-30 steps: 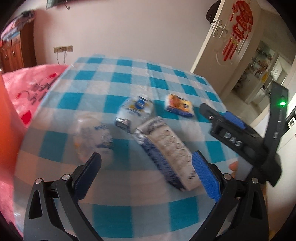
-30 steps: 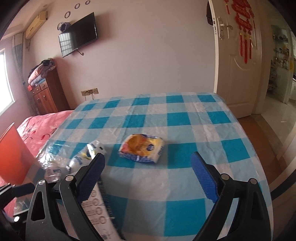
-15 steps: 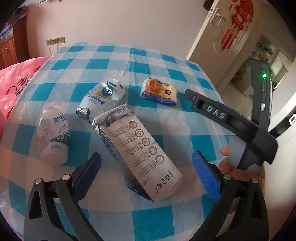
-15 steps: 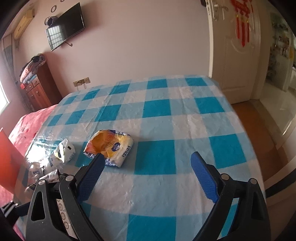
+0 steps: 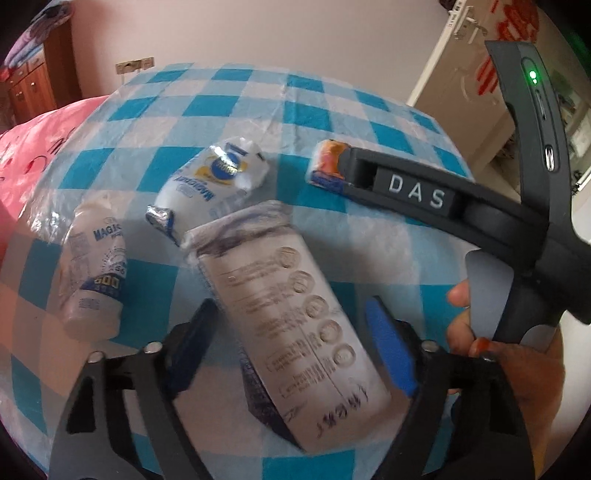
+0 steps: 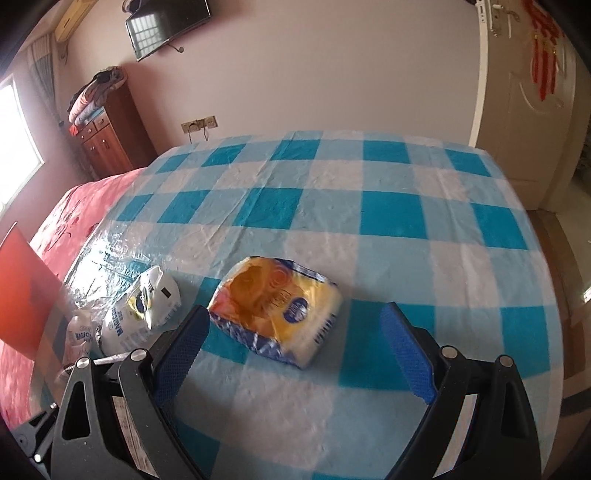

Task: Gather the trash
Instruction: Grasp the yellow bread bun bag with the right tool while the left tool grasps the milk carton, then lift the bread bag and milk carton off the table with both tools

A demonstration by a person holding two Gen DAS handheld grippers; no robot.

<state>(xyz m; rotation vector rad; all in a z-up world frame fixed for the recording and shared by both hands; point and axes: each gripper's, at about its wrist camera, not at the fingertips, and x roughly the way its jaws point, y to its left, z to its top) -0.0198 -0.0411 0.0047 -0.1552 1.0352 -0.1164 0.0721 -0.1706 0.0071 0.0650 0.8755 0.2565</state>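
Note:
A flattened grey-white carton (image 5: 291,317) lies on the blue checked tablecloth (image 5: 258,96). My left gripper (image 5: 295,328) is open and its blue pads stand on either side of the carton. A white bottle (image 5: 94,280) and a crumpled white-and-blue pouch (image 5: 218,184) lie to its left and behind. An orange-yellow snack wrapper (image 6: 275,312) lies just ahead of my right gripper (image 6: 299,343), which is open and empty. The wrapper also shows in the left wrist view (image 5: 327,166), half hidden behind the right gripper's body (image 5: 424,192).
A pink bed cover (image 6: 70,210) and a red flat object (image 6: 22,291) lie left of the table. A wooden dresser (image 6: 110,129), a wall TV (image 6: 166,26) and a door (image 6: 532,96) stand beyond. The table edge (image 6: 554,295) drops off at the right.
My left gripper has moved down over the carton, which now lies between its pads. My right gripper has moved forward, closer to the orange wrapper.

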